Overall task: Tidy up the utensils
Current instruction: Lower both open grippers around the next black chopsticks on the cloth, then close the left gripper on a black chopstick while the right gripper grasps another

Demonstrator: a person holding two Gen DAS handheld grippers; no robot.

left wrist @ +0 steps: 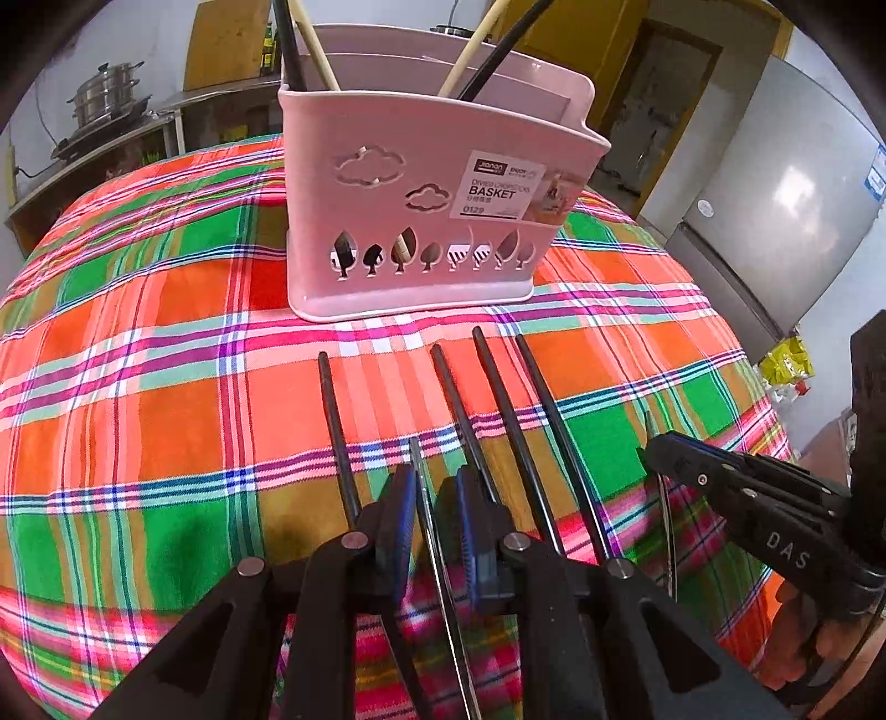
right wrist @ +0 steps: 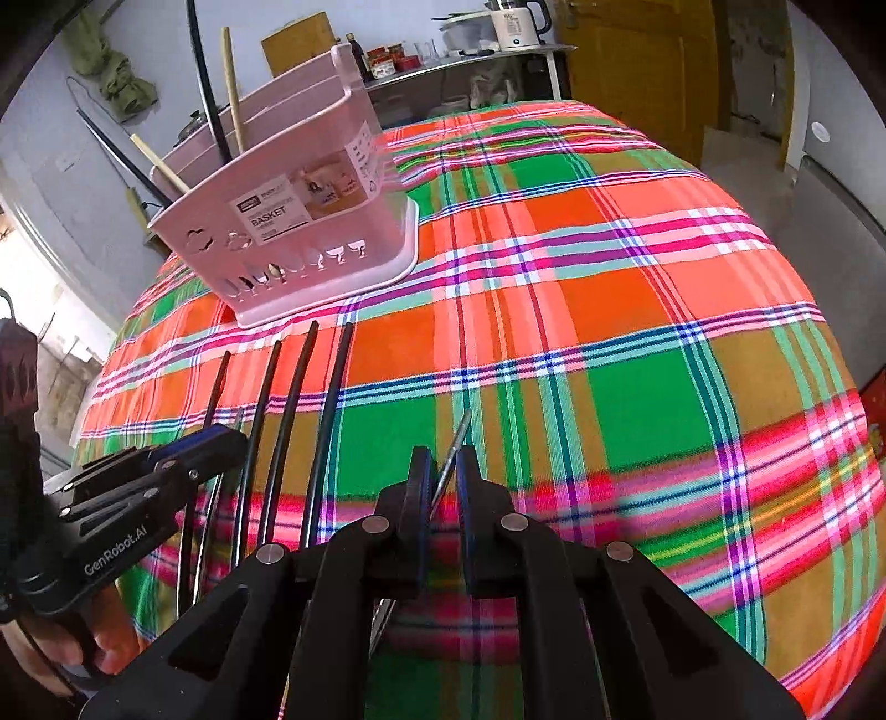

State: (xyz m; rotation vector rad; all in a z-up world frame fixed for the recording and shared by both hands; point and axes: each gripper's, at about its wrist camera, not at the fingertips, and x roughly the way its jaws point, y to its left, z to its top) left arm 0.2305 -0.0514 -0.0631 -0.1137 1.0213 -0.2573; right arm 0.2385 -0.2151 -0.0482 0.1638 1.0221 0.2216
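A pink divided chopstick basket [left wrist: 421,199] stands on the plaid tablecloth [left wrist: 166,387] and holds black and wooden chopsticks; it also shows in the right wrist view [right wrist: 310,227]. Several black chopsticks [left wrist: 501,421] lie side by side in front of it, also in the right wrist view [right wrist: 299,410]. My left gripper [left wrist: 434,487] is nearly closed around a thin metal chopstick [left wrist: 423,498] on the cloth. My right gripper [right wrist: 443,471] is closed on another metal chopstick [right wrist: 457,443]; it shows from the side in the left wrist view [left wrist: 659,448].
A metal shelf with a steamer pot [left wrist: 108,91] stands behind the table at the left. A grey refrigerator [left wrist: 775,199] stands at the right. A shelf with a white kettle [right wrist: 518,22] and jars is behind the table, beside a yellow door [right wrist: 637,72].
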